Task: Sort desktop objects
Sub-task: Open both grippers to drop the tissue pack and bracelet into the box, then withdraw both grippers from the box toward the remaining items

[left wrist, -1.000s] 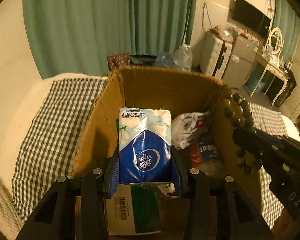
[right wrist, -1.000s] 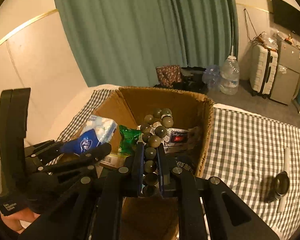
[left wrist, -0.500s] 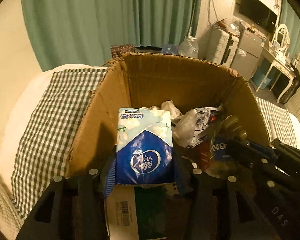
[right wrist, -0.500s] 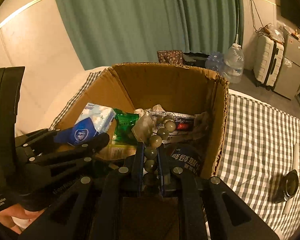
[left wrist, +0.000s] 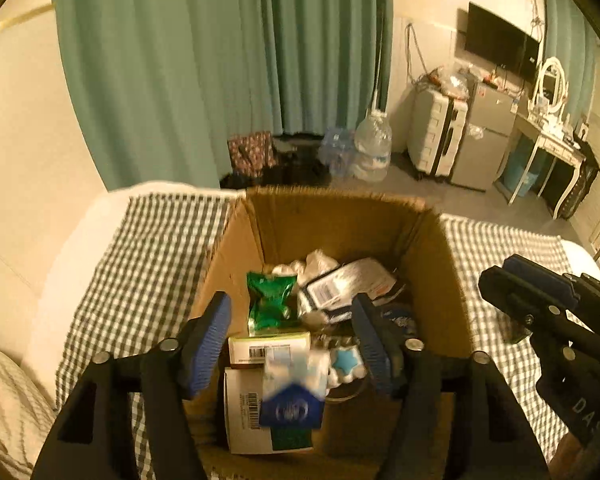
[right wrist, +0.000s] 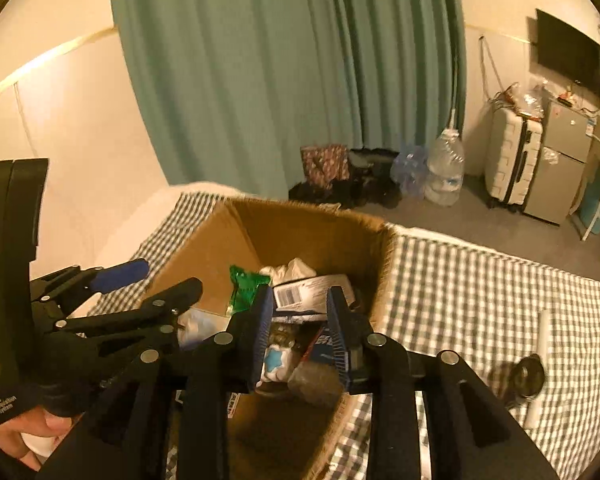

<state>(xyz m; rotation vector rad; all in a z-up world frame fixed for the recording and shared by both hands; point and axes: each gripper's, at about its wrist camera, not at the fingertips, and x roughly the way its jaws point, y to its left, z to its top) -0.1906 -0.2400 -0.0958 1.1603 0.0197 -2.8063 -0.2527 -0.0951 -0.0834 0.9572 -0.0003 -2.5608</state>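
Over the box (left wrist: pixel 236 264) on the checked bed (left wrist: pixel 140 248) | left tool (left wrist: pixel 292 340) released, tissue pack (left wrist: pixel 294 392) blurred below it | right tool (right wrist: pixel 300 330) released, empty

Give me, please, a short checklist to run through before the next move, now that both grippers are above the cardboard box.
1. Left gripper open and holding nothing: ok.
2. Right gripper open and holding nothing: ok.
3. Tissue pack clear of the left fingers and inside the cardboard box: ok, though blurred.
4. Bead string resting in the box: cannot tell; clutter hides it.
5. More left to sort: ok, a dark round object and a white stick lie on the checked cloth.
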